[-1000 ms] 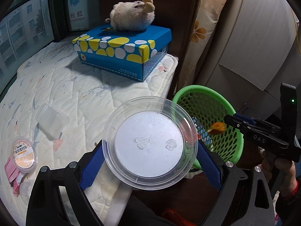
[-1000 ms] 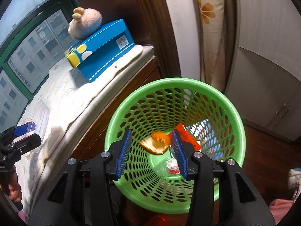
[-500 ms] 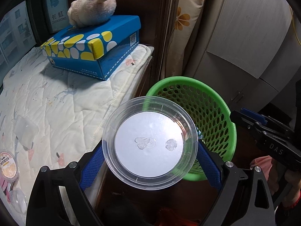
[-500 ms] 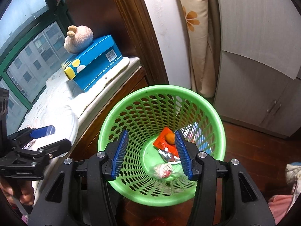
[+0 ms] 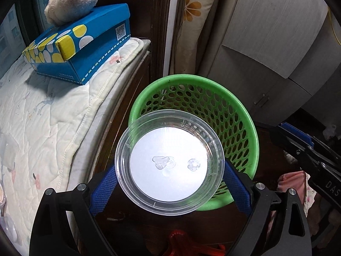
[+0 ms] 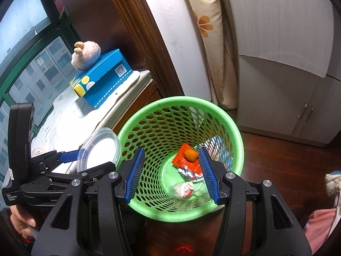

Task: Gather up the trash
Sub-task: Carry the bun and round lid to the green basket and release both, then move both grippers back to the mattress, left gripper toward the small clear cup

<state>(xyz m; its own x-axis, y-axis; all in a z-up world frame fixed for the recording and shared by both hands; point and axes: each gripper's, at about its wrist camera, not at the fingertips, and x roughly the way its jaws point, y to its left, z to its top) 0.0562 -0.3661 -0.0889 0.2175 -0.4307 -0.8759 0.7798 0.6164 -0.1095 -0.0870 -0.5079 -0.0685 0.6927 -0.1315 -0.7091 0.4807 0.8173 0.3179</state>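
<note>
My left gripper is shut on a clear round plastic lid and holds it over the near rim of the green mesh basket. The lid also shows in the right wrist view, just left of the basket. My right gripper is open and empty above the basket. Inside the basket lie an orange peel piece, a red wrapper, a foil wrapper and a crumpled clear wrapper.
A blue spotted tissue box with a plush toy stands on the quilted window seat. Small packets lie at its left edge. A grey cabinet stands behind the basket. Pink cloth lies on the floor.
My left gripper has carried the lid from over the seat rightward to the basket. My right gripper has let go of the orange peel, opened and drawn back.
</note>
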